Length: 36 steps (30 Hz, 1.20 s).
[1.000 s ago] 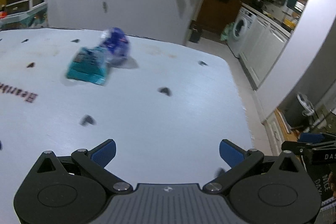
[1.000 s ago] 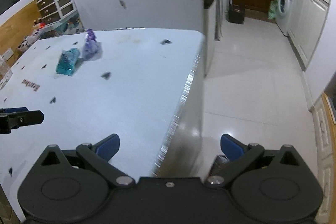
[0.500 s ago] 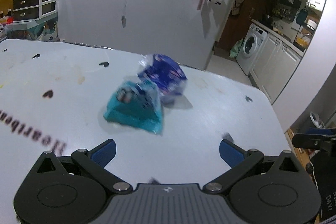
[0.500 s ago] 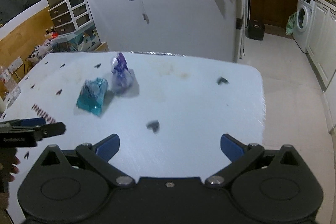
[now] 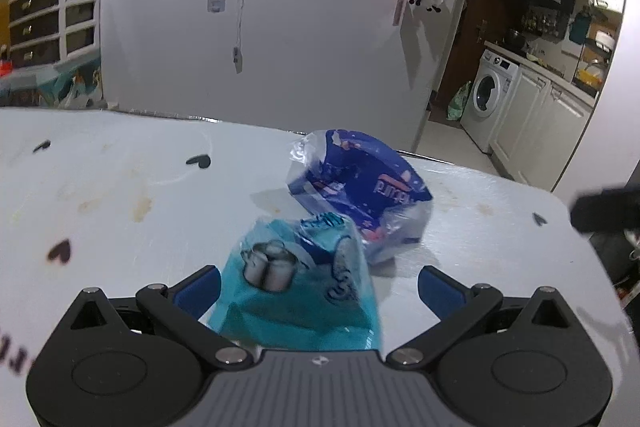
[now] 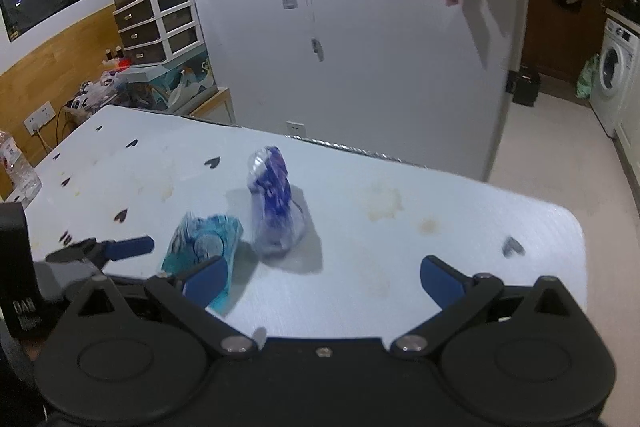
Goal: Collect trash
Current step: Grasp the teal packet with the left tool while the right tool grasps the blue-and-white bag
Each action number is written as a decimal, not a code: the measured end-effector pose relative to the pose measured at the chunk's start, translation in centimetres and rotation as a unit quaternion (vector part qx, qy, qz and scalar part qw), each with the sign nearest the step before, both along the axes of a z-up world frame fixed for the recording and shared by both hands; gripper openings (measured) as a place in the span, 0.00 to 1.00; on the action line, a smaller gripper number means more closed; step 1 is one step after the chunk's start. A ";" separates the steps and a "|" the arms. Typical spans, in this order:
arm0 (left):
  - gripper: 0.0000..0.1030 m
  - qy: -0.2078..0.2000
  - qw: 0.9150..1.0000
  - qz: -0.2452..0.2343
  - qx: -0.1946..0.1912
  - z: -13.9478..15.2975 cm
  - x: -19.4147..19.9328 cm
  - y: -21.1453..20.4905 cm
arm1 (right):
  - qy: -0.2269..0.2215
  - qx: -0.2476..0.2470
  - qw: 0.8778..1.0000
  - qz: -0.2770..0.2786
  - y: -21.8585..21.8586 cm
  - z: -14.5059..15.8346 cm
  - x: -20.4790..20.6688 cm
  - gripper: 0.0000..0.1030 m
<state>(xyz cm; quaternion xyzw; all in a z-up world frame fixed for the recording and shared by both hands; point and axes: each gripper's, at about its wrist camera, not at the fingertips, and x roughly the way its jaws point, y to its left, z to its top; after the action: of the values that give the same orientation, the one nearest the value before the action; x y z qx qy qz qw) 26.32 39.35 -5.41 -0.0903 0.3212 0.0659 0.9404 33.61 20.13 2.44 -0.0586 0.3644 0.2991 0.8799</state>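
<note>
- Right now the left gripper has its blue fingers spread wide, nothing clamped, with the teal wrapper sitting in the gap between them
- Similarly, the right gripper is wide open and empty; its left pad overlaps the teal wrapper in its own view, but whether it touches cannot be told
- Just beyond the teal wrapper lies the blue wrapper, the two touching or nearly so, both on the white table toward its far right corner
- Risk, as I judge it: closing on the teal wrapper could trap only a thin fold of film, which would slip out on the lift
- Another risk: pushing further forward would shove the light teal wrapper into the blue one and slide both toward the table edge
- Both grippers crowd the same spot, so they could knock each other or the trash
- Looks: the teal wrapper is crumpled, glossy plastic printed with grey cans; the blue wrapper is puffed up, dark blue with clear crinkled ends and pink-white print
- Both seem empty, light and easily deformed
</note>
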 end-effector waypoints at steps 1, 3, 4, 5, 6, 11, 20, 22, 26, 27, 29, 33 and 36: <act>1.00 -0.002 1.000 -0.003 0.012 -0.1 0.2 -0.1 | 0.000 0.001 1.000 0.001 0.6 0.0 0.5 1.00; 1.00 0.003 1.000 -0.010 0.027 -0.5 0.8 0.0 | 0.004 0.003 1.000 0.002 1.7 -0.2 1.5 1.00; 1.00 0.004 0.999 -0.013 0.031 -0.7 1.0 0.0 | 0.006 0.003 1.000 0.003 2.3 -0.3 2.0 1.00; 1.00 0.006 0.999 -0.015 0.033 -0.8 1.2 0.0 | 0.007 0.002 1.000 0.005 3.0 -0.4 2.5 1.00; 1.00 0.008 0.999 -0.017 0.037 -1.0 1.4 0.1 | 0.007 0.000 1.000 0.007 3.6 -0.6 3.0 1.00; 1.00 0.018 0.999 -0.012 0.028 -1.8 2.0 0.7 | 0.020 -0.003 1.000 0.009 6.5 -1.6 5.4 1.00; 1.00 0.046 0.999 -0.022 -0.001 -2.6 2.6 0.6 | 0.068 0.007 0.998 0.001 9.1 -4.6 8.3 0.68; 1.00 0.050 0.999 -0.021 0.002 -2.8 2.5 0.5 | 0.071 0.012 0.997 0.005 9.5 -5.4 8.4 0.68; 0.99 0.052 0.999 -0.008 -0.012 -2.6 2.6 0.7 | 0.073 -0.009 0.997 0.033 10.7 -6.5 8.3 0.44; 0.99 0.052 0.998 -0.003 -0.021 -2.6 2.7 0.9 | 0.073 -0.016 0.997 0.036 10.9 -6.6 8.1 0.39; 0.98 0.051 0.998 0.007 -0.038 -2.4 2.7 1.1 | 0.075 -0.017 0.996 0.044 10.9 -6.7 7.8 0.33; 0.83 0.052 0.998 0.005 -0.028 -2.2 2.7 0.6 | 0.070 -0.029 0.996 0.048 10.1 -6.7 6.9 0.12; 0.77 0.052 0.998 0.002 -0.036 -1.9 2.4 0.3 | 0.067 -0.031 0.997 0.036 9.0 -6.5 6.5 0.11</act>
<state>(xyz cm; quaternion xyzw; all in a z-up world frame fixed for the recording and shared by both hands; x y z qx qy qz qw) 28.68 39.65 -7.35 -0.1213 0.3716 0.0604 0.9185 40.15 29.16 -4.09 -0.0788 0.4290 0.3220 0.8403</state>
